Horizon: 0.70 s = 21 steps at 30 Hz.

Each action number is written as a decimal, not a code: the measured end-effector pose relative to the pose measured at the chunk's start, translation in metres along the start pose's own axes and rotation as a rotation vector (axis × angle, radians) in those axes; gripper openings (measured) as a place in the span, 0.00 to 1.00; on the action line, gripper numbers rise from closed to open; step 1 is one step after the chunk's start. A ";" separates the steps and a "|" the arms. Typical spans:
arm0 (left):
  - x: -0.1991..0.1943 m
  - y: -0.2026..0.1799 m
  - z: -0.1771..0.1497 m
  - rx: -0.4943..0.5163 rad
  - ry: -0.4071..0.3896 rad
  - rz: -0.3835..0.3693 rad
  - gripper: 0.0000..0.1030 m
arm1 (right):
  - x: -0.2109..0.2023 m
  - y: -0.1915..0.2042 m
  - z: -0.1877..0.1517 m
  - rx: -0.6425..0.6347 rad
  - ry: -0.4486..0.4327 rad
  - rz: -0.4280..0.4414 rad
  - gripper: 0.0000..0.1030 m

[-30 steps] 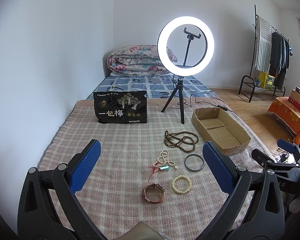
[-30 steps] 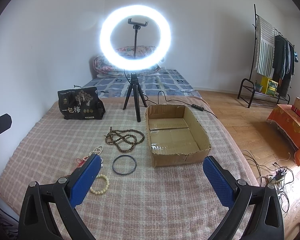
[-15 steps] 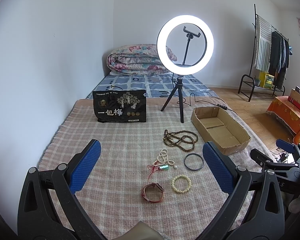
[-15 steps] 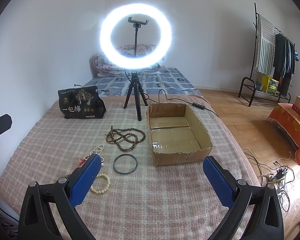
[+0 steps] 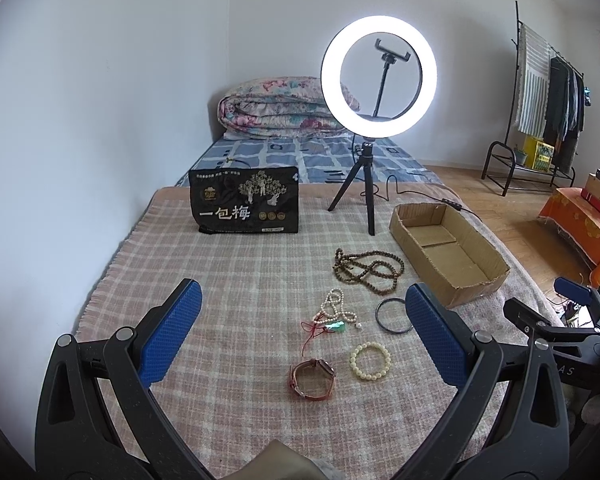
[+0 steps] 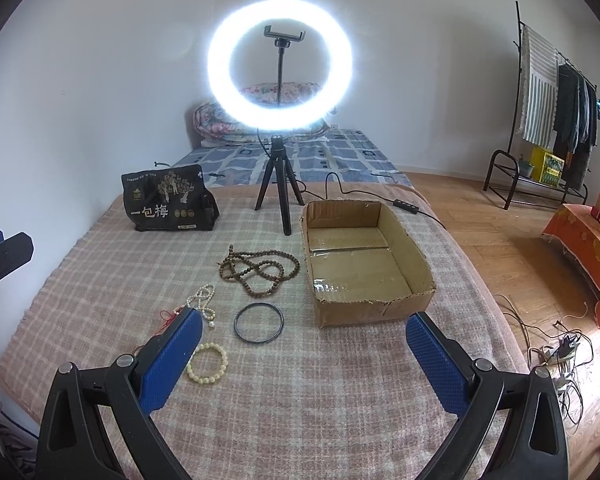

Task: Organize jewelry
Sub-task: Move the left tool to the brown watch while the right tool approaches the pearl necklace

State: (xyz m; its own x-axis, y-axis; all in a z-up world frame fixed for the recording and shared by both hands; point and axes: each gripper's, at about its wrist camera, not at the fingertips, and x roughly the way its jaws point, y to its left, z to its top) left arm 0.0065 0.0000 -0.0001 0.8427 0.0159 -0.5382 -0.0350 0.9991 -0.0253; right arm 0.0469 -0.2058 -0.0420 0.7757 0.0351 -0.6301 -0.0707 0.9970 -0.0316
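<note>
Nothing moved; only left view shows watch (image 5: 311, 379).

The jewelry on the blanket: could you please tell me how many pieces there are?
6, all outside the box: brown beads, pearls, pendant, black bangle, cream bracelet, watch.

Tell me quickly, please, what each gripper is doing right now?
Left gripper: jaws open, holding nothing.
Right gripper: jaws open, holding nothing.
</note>
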 end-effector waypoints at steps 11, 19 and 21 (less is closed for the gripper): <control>0.038 0.033 -0.013 -0.043 0.105 0.063 1.00 | 0.033 0.009 -0.011 -0.043 0.117 0.066 1.00; 0.066 0.049 -0.024 -0.067 0.204 0.065 0.93 | 0.061 0.020 -0.021 -0.071 0.211 0.121 0.95; 0.072 0.050 -0.028 -0.067 0.229 0.056 0.90 | 0.068 0.023 -0.023 -0.077 0.226 0.129 0.94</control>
State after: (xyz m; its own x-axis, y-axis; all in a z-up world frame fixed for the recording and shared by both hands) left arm 0.0502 0.0501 -0.0639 0.6950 0.0537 -0.7170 -0.1201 0.9919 -0.0422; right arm 0.0833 -0.1818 -0.1032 0.5979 0.1364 -0.7899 -0.2138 0.9769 0.0069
